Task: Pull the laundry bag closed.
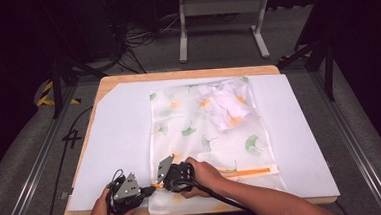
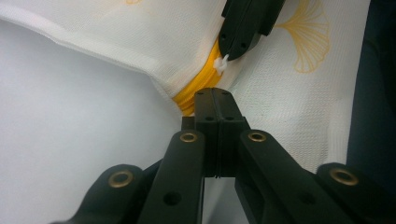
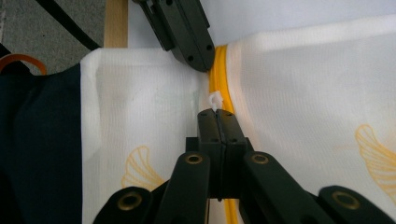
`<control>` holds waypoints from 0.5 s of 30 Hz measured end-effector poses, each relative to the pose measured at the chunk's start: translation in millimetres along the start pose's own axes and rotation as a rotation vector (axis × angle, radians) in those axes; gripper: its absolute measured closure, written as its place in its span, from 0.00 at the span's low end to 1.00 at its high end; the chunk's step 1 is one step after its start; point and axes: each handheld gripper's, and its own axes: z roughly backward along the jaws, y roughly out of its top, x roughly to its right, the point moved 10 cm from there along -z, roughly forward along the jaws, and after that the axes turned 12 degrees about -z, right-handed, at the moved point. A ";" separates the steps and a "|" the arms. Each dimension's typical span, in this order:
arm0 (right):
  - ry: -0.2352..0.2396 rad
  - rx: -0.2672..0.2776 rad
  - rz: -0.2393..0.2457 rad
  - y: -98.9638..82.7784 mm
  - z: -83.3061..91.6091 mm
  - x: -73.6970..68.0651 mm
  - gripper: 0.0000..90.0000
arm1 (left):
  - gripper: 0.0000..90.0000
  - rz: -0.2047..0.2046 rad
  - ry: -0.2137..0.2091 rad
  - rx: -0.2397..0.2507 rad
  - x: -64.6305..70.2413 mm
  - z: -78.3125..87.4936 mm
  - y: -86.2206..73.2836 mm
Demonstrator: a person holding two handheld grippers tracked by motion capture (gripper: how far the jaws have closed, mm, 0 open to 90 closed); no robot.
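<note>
**Bag.** White mesh bag (image 1: pixel 205 131) with a leaf print, flat on a white sheet (image 1: pixel 115 142) covering a wooden table (image 1: pixel 186 74). Placed centre to right of centre on the sheet, long axis running from near edge to far edge. Crumpled white cloth (image 1: pixel 226 103) inside, at the far right corner.

**Zipper.** Orange zipper (image 1: pixel 247 172) along the near end of the bag, parallel to the near table edge. Mesh lifted and creased at its left end, seen in the left gripper view as a fold above the sheet.

**Left gripper** (image 1: pixel 151 188). Held in the left hand (image 1: pixel 102 208) at the near left corner of the bag, pointing right. Jaws pressed together, pinching the left end of the zipper (image 2: pixel 198 95) together with the mesh beside it.

**Right gripper** (image 1: pixel 159 183). Held in the right hand (image 1: pixel 205 174), resting on the bag and pointing left. Jaws pressed together on the small white pull (image 3: pixel 215 99), which projects from the tips.

**Relation.** Tips of both grippers facing each other, just apart, on the same line of zipper. Pull (image 2: pixel 220 65) between them, close to the left end of the zipper.
</note>
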 end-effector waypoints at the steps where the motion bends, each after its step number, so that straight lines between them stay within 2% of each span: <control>1: 0.002 -0.003 -0.004 -1.3 1.2 0.6 1.00 | 1.00 0.000 0.000 0.001 -0.1 0.0 -0.1; 8: -0.008 -0.013 0.007 -10.4 7.3 5.8 1.00 | 1.00 0.004 -0.005 0.001 -0.1 -0.1 -0.1; 15: -0.020 -0.028 -0.008 -21.0 13.2 10.8 1.00 | 1.00 0.006 -0.008 0.003 -0.5 -0.1 -0.2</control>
